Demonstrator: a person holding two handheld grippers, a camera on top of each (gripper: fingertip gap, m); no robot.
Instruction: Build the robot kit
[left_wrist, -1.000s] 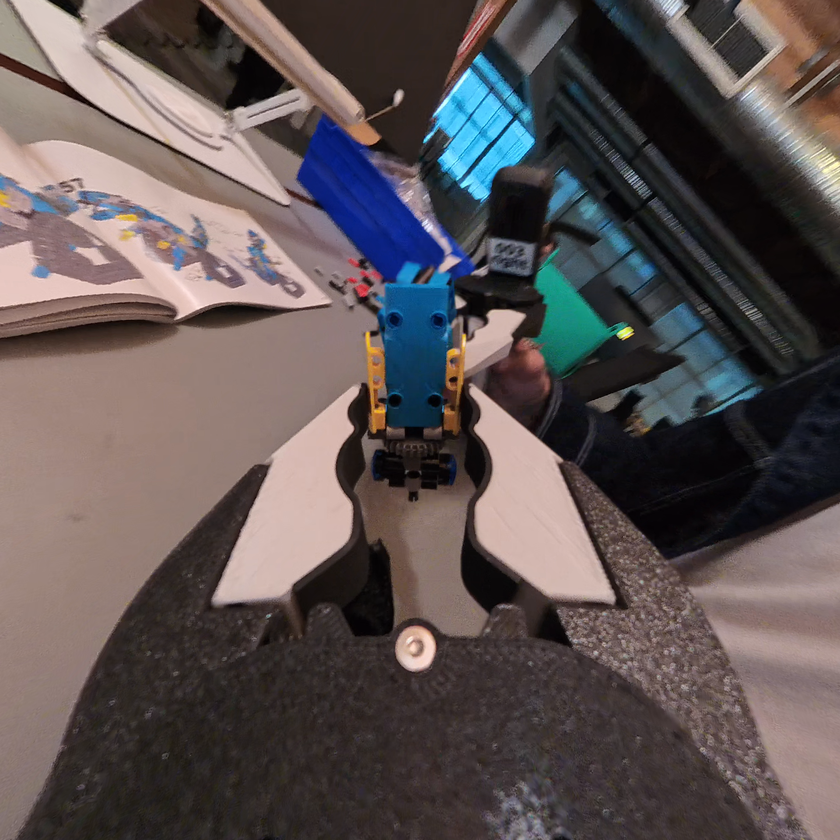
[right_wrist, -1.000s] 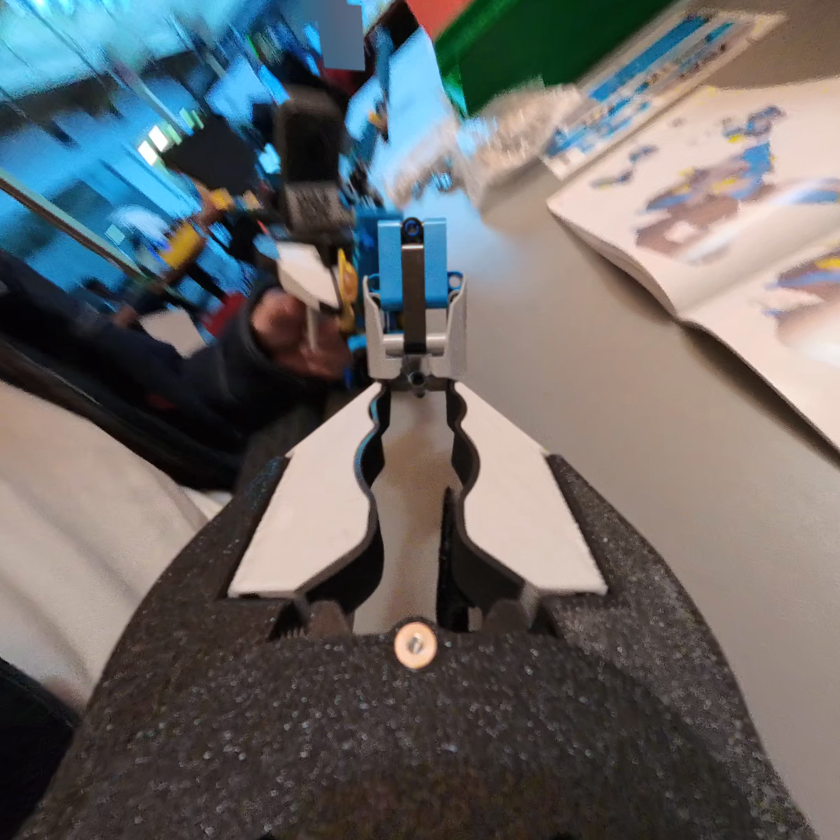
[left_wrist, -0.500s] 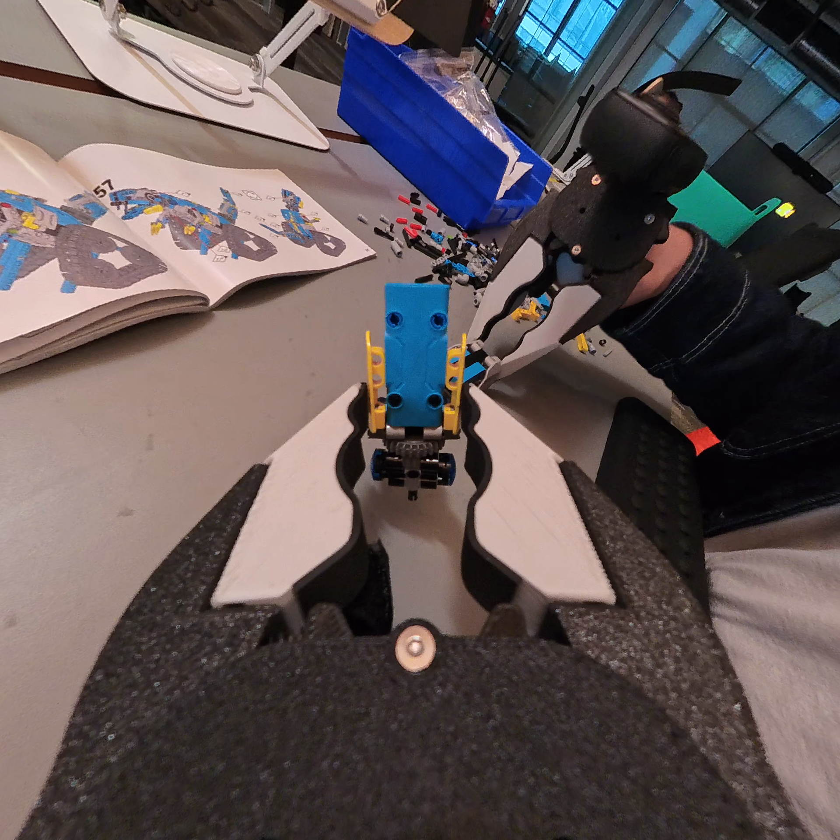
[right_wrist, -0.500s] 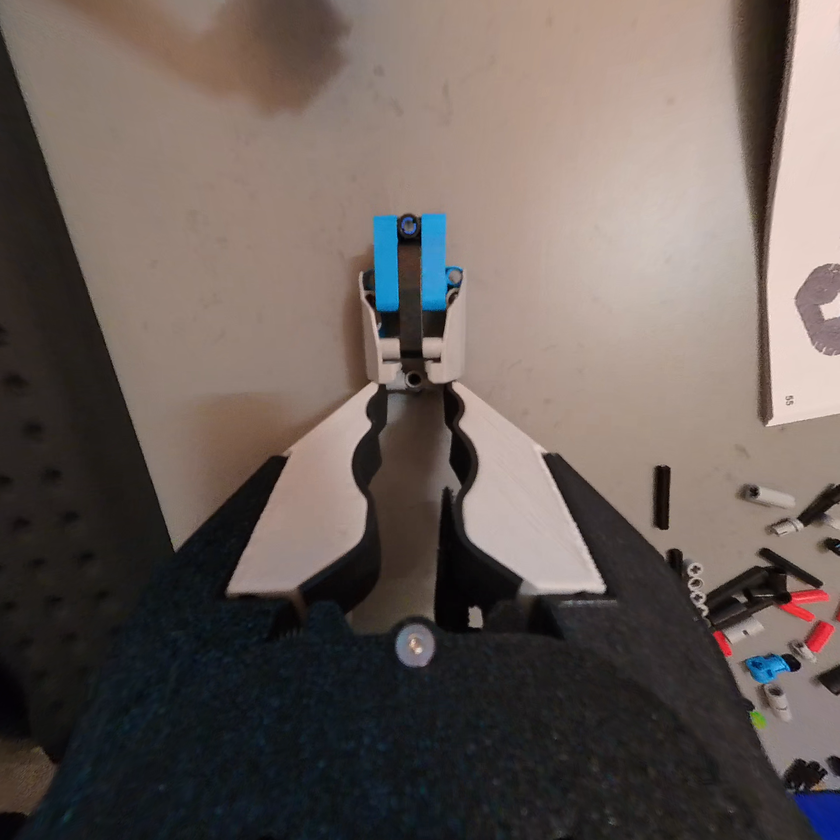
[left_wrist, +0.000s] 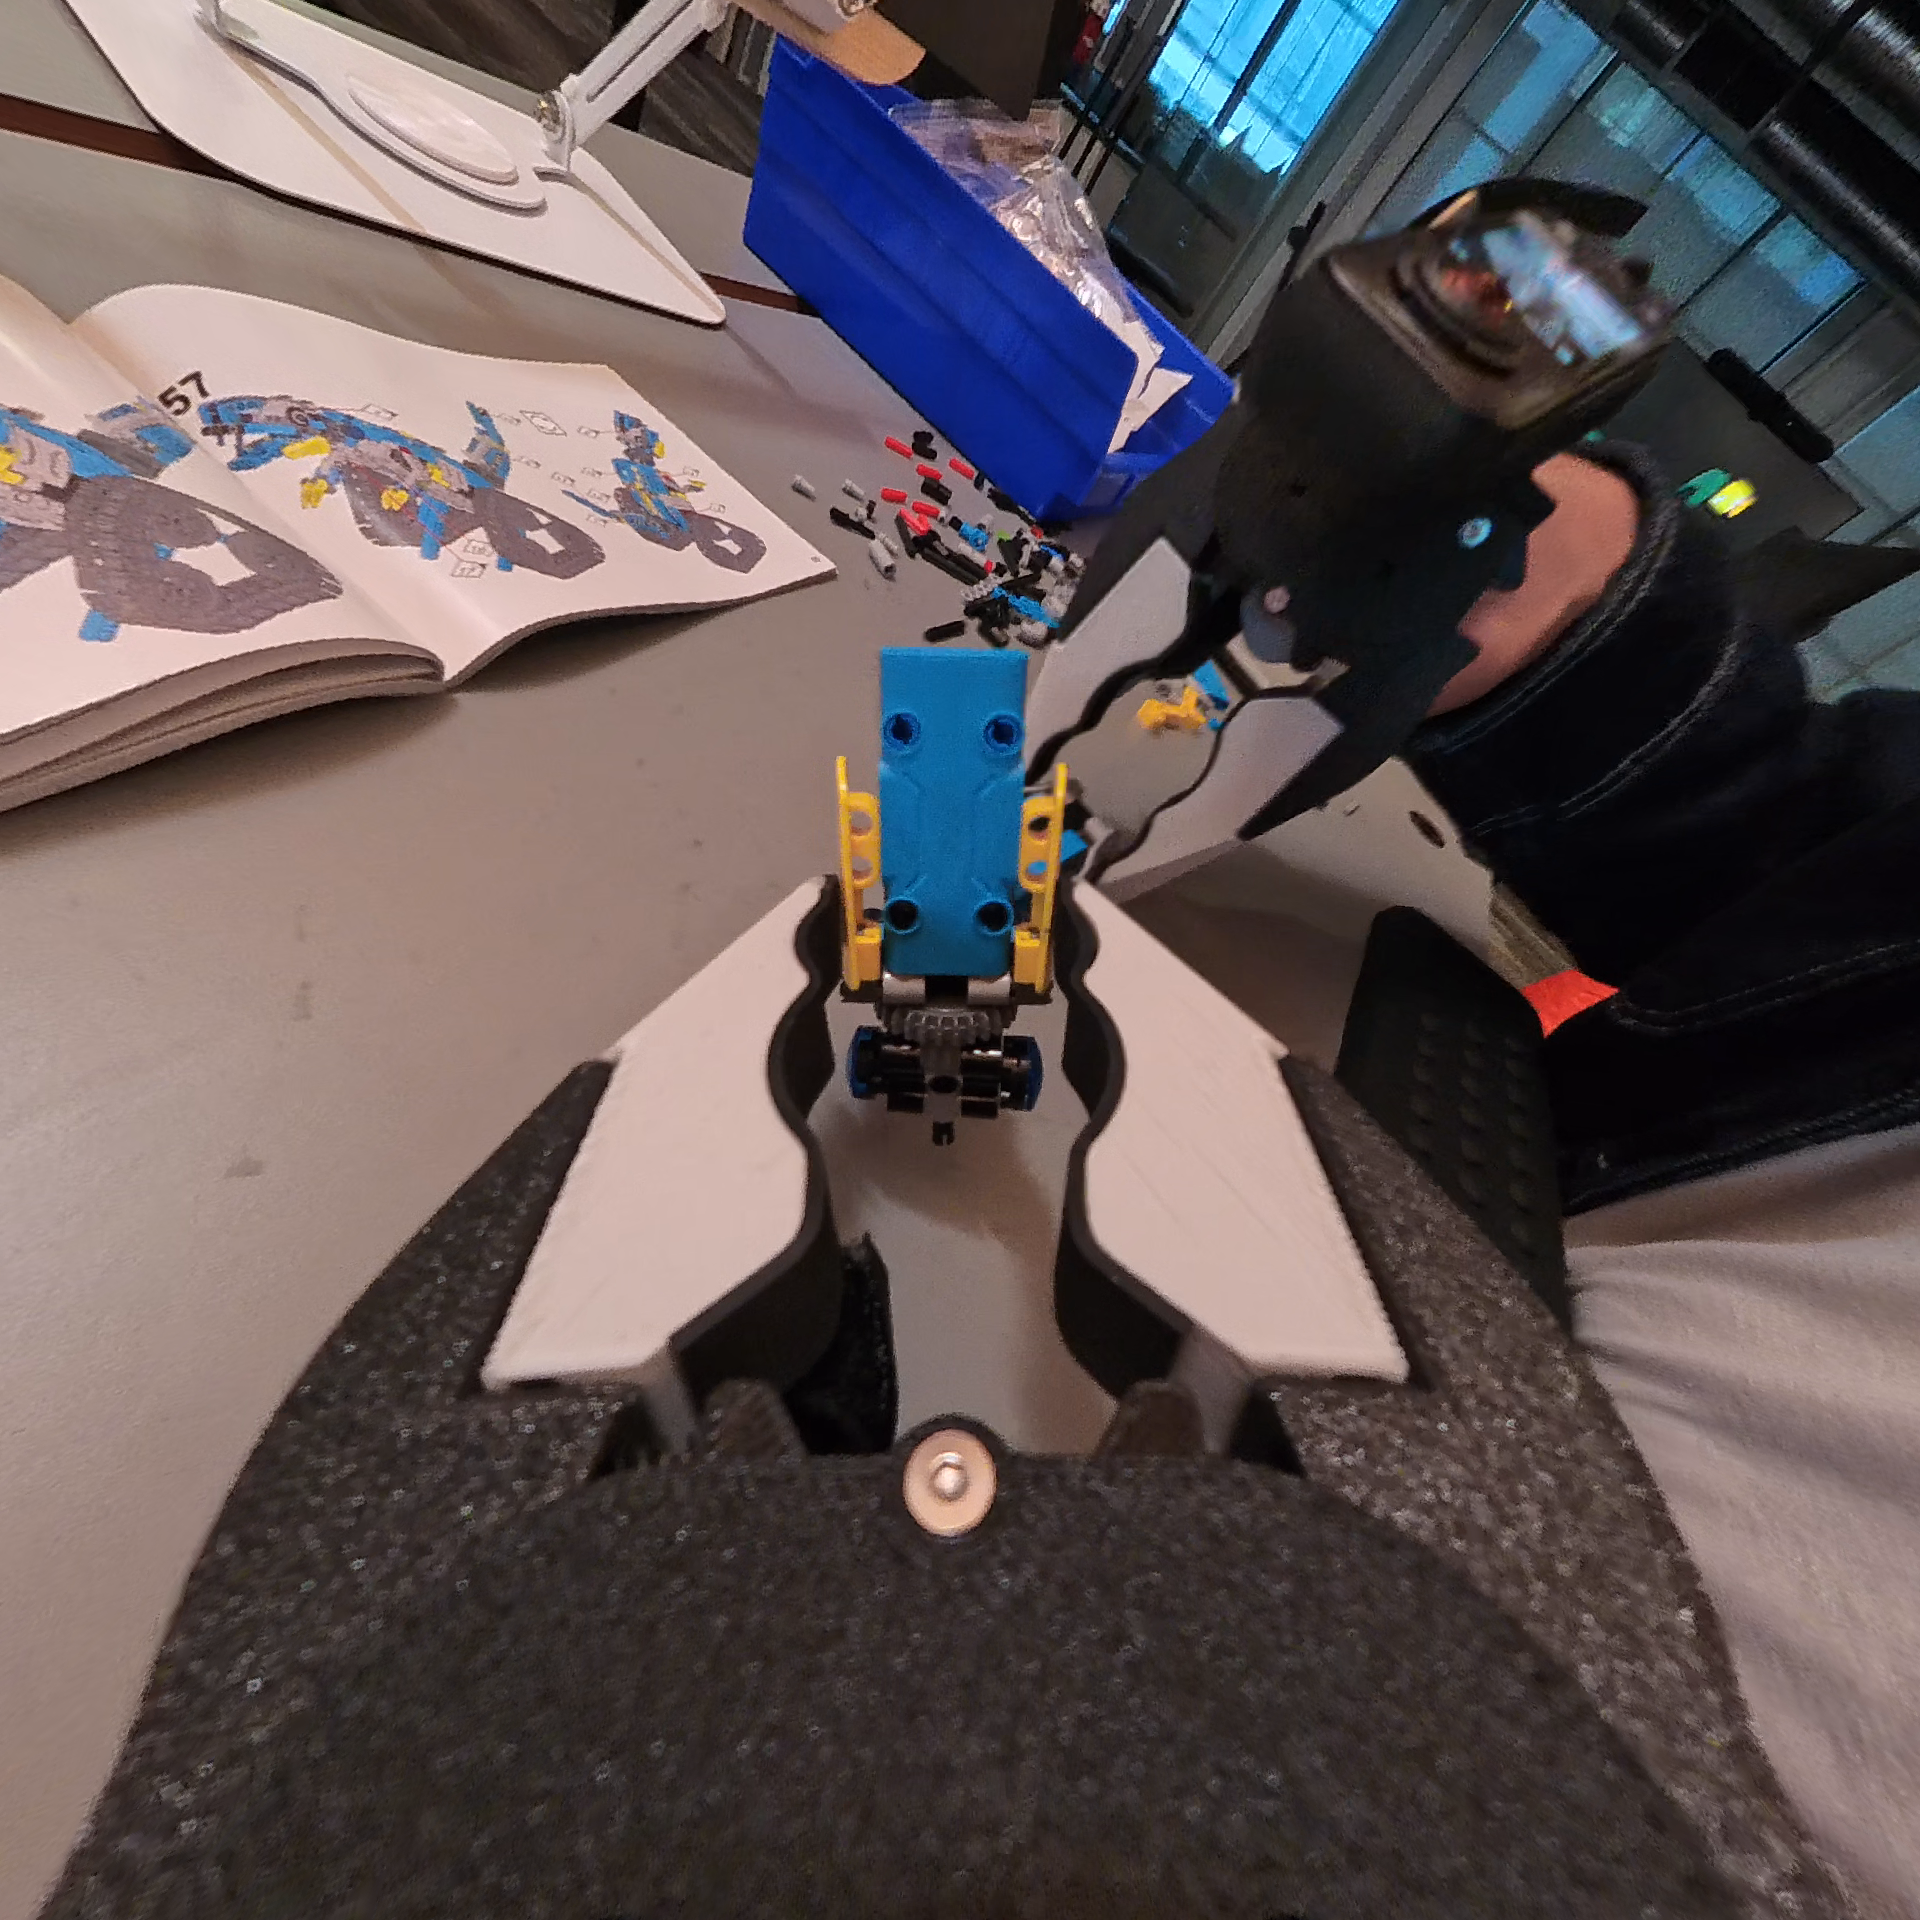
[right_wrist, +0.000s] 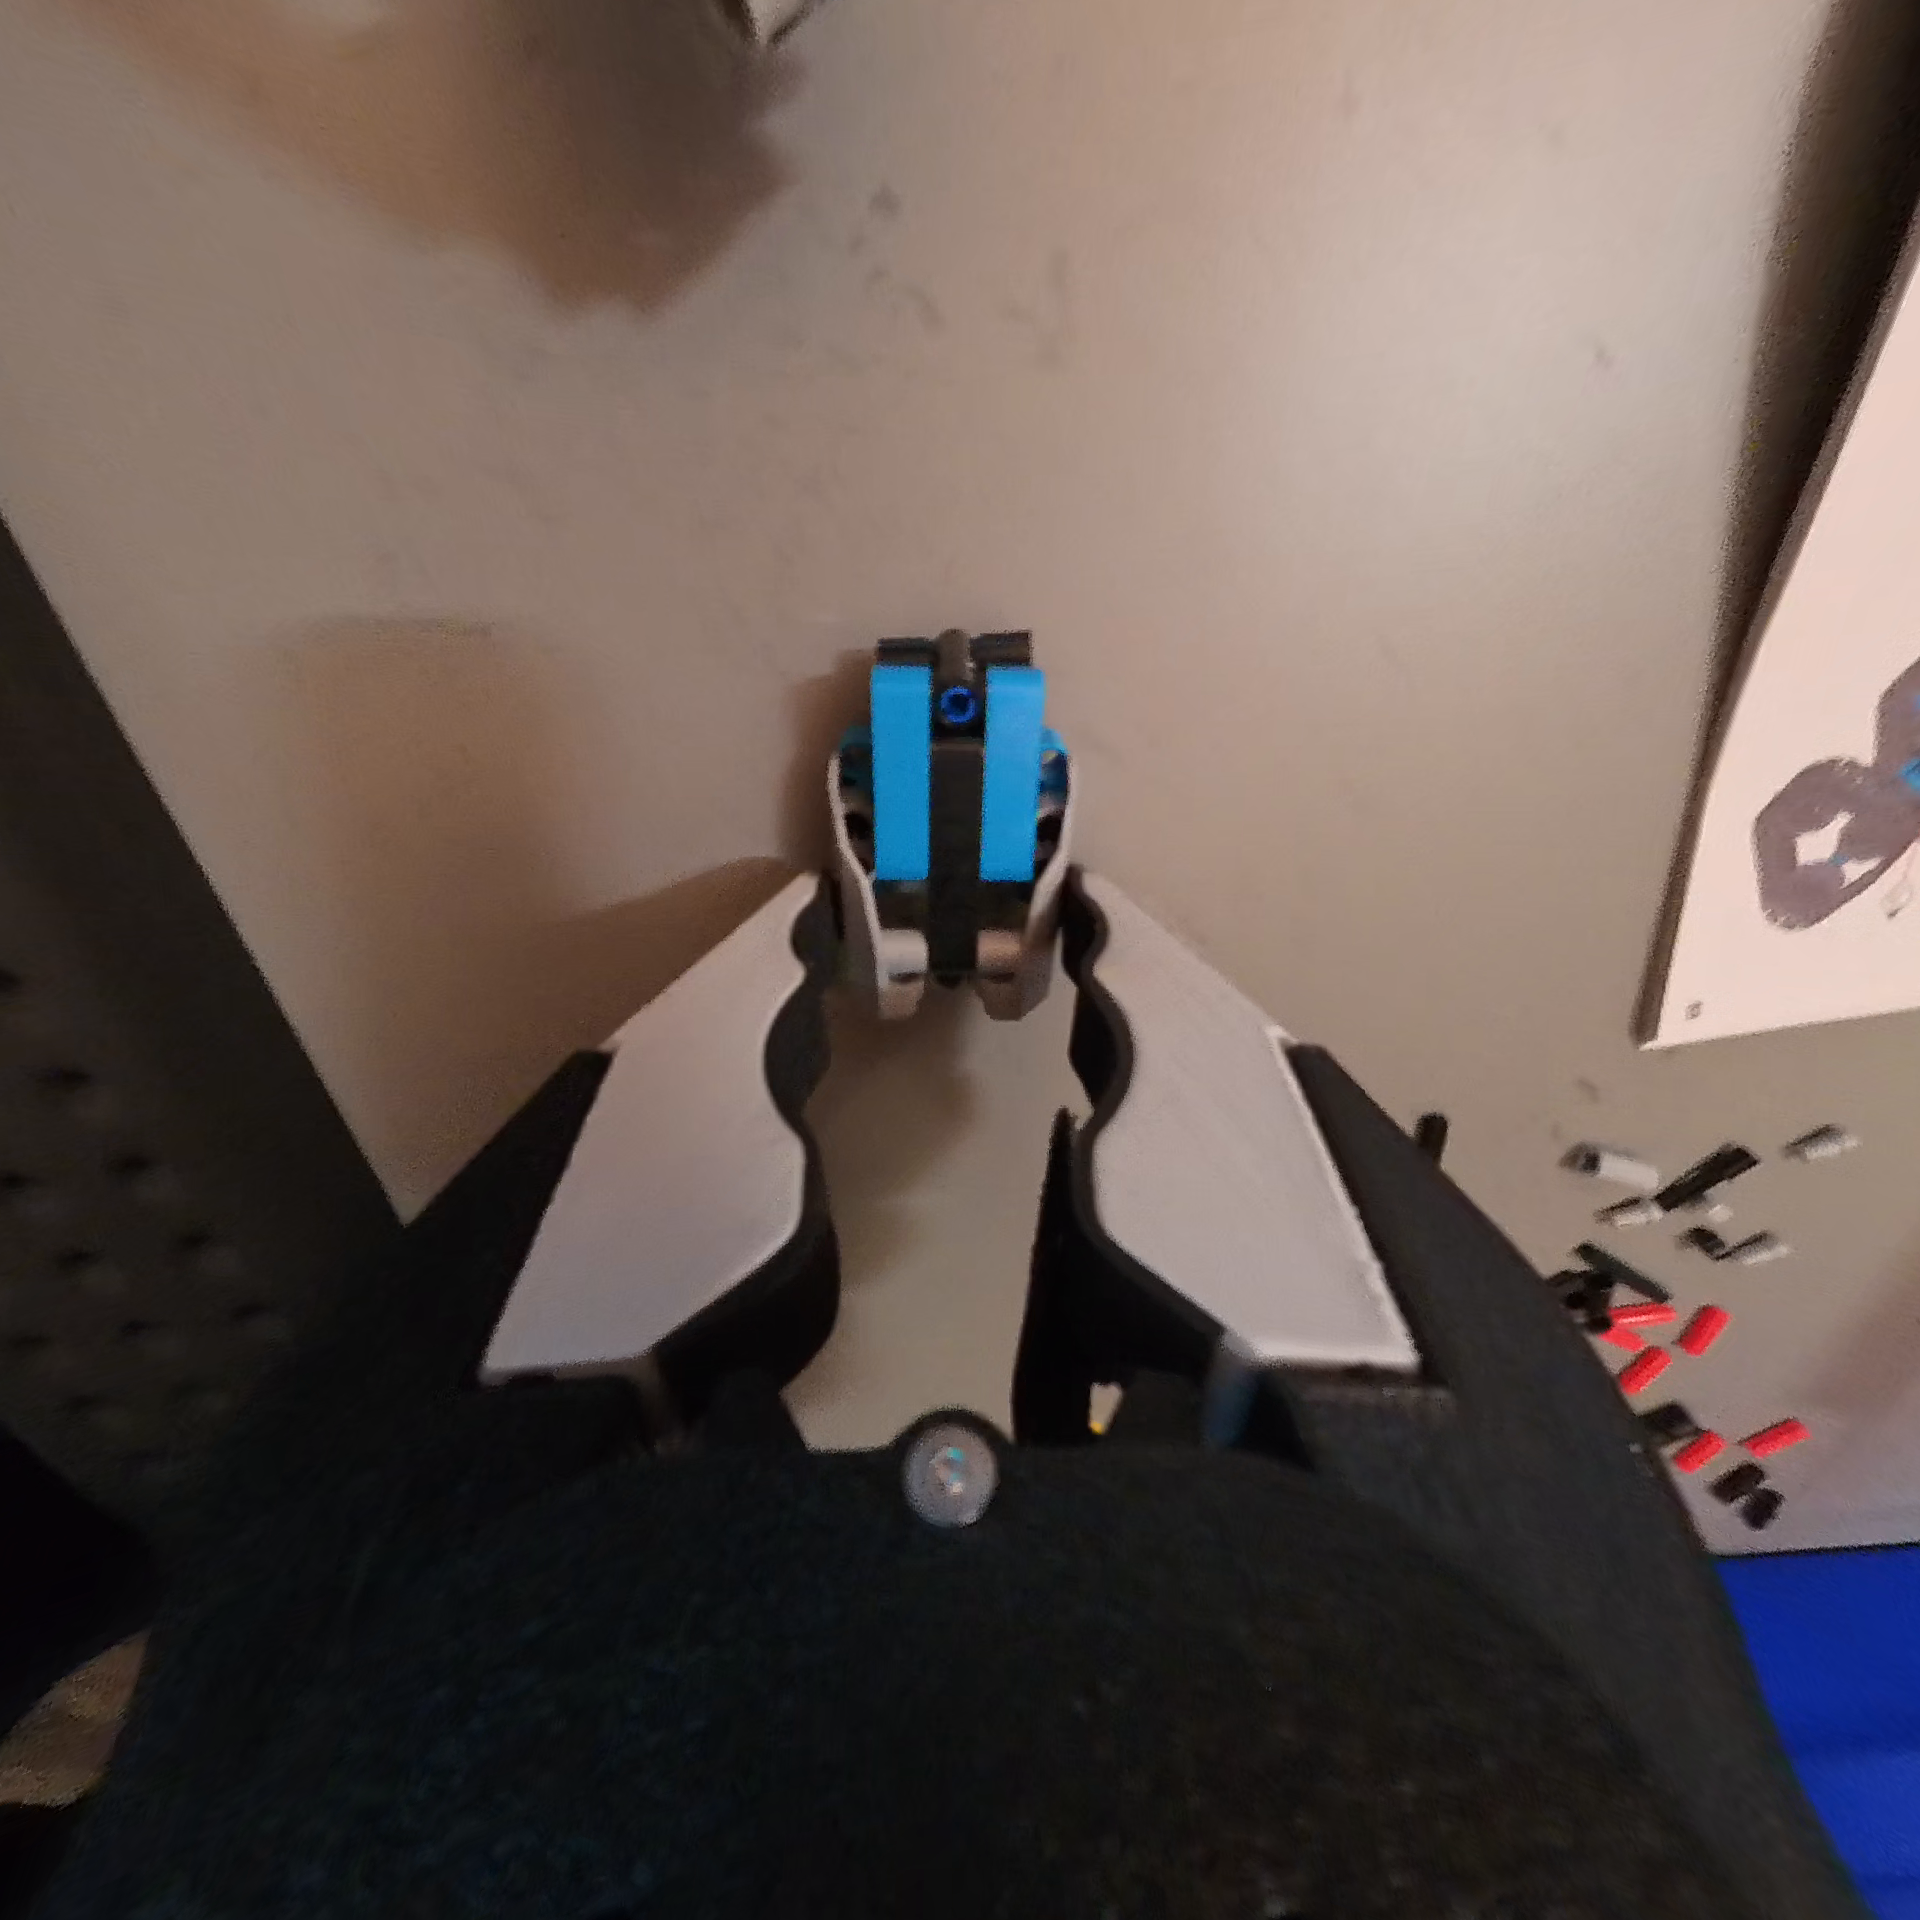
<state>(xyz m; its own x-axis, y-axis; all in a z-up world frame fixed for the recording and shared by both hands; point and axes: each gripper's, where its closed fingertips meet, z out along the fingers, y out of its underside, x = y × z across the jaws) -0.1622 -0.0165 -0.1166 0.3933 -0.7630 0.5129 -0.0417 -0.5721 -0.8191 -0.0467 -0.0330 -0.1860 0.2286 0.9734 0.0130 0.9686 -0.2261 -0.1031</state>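
Blue-yellow module (left_wrist: 951, 831) sits clamped between the fingertips of the left gripper (left_wrist: 948, 935), held level above the table (left_wrist: 416, 987). Right gripper (right_wrist: 951, 935) points steeply down at the table, its fingers closed on a blue-grey module (right_wrist: 951, 821). Loose parts (right_wrist: 1673, 1309) lie nearby.

The right gripper (right_wrist: 951, 914) clamps a small blue, black and grey brick assembly (right_wrist: 951, 821) over the grey tabletop (right_wrist: 1299, 499). Loose black and red plastic pins (right_wrist: 1662, 1340) lie scattered near right, beside an open white booklet (right_wrist: 1829, 831).
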